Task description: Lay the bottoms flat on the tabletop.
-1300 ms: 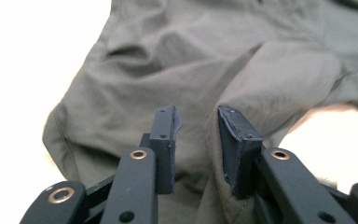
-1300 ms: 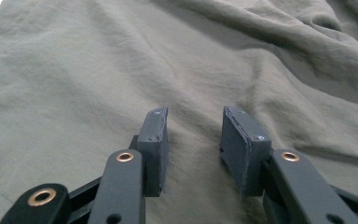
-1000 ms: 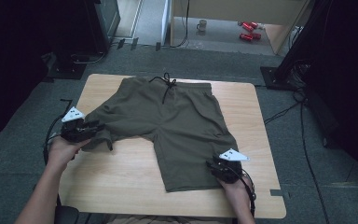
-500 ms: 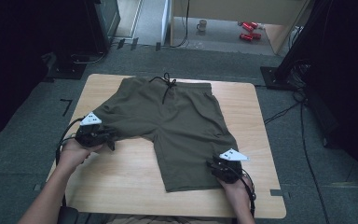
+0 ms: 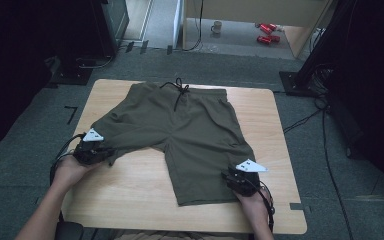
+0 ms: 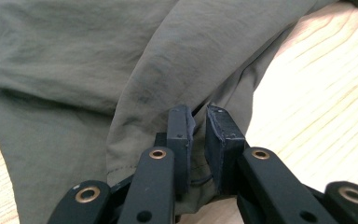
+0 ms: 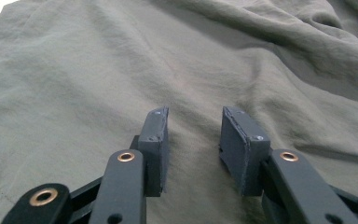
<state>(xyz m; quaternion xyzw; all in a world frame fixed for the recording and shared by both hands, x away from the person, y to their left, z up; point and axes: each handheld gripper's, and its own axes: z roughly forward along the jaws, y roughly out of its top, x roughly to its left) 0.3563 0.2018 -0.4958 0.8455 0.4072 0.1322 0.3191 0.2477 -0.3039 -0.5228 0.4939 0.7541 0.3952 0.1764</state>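
Two grippers work olive-green cotton shorts (image 5: 180, 130) on the wooden table (image 5: 130, 200). Left gripper (image 6: 196, 135) — fingers just closing, pinching the left leg hem. Right gripper (image 7: 193, 140) — fingers spread over the right leg.

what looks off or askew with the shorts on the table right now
The olive shorts lie skewed: the left leg splays out sideways, its hem bunched where the left gripper has just been closing on a fold. The drawstring trails loose. No damage shows on the wooden table.

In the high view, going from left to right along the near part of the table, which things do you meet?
Left gripper → hem of the shorts' left leg → bare table → shorts' right leg → right gripper.
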